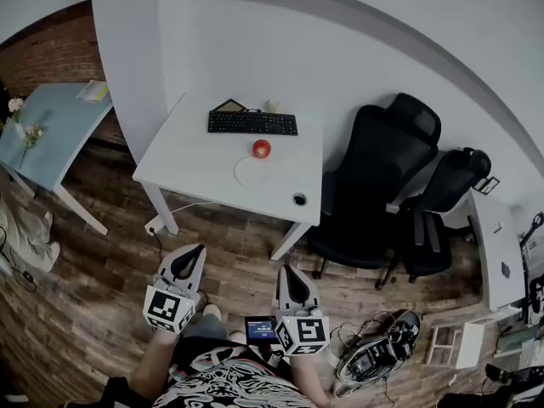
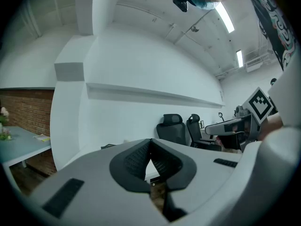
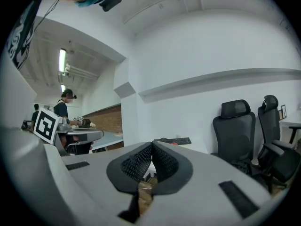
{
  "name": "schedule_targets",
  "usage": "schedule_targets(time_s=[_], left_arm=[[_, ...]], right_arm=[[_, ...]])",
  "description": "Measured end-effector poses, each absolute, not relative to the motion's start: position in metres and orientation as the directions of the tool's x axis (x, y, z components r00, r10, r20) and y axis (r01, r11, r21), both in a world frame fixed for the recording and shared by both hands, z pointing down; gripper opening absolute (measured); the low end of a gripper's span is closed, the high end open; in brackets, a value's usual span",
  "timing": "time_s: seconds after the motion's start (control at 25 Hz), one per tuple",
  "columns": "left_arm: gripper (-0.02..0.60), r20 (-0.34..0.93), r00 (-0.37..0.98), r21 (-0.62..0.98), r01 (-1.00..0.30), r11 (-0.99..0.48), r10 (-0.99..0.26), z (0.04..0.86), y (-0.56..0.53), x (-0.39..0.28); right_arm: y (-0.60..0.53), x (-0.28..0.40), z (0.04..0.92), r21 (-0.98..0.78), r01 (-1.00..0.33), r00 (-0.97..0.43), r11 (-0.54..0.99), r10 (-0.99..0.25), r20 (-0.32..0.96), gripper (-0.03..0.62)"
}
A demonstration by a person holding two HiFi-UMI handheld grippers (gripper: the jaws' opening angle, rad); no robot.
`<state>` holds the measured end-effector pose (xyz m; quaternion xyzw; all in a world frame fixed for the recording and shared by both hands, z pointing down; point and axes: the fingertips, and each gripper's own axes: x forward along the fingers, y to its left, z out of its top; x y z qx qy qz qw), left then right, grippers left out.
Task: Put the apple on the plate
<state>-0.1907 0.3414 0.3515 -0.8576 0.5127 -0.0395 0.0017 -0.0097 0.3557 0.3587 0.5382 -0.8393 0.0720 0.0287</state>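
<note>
With left claw (image 1: 197, 250) and right claw (image 1: 285, 270) shut and empty, the firm, slick apple (image 1: 262, 149), at 1 o'clock of the plate (image 1: 248, 175), is judged best gripped across its middle.

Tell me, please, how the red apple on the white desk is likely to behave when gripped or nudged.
The apple looks round, so a nudge would probably roll it across the flat desk. Its skin seems smooth, so a grip might slip unless it closes across the widest part. It looks whole and probably firm, not squashy.
</note>
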Motion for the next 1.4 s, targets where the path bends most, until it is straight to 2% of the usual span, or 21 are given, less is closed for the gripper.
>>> schedule_targets(time_s=[0.28,0.48,0.72,1.4], left_arm=[[0.015,0.066,0.469,-0.056,-0.879,-0.473,-0.881,0.347,0.34,-0.182],[0.015,0.061,0.466,-0.064,-0.881,-0.469,-0.883,0.344,0.341,-0.175],[0.015,0.066,0.462,-0.067,-0.882,-0.466,-0.884,0.341,0.331,-0.167],[0.015,0.109,0.474,-0.056,-0.874,-0.482,-0.873,0.363,0.212,-0.155]], right_arm=[[0.358,0.004,0.351,-0.127,-0.898,-0.433,0.422,-0.897,0.083,0.028],[0.361,0.015,0.347,-0.254,-0.853,-0.476,0.456,-0.879,0.02,0.028],[0.349,0.026,0.353,-0.172,-0.881,-0.456,0.44,-0.887,0.071,0.028],[0.242,0.039,0.376,-0.17,-0.9,-0.424,0.4,-0.895,0.136,0.028]])
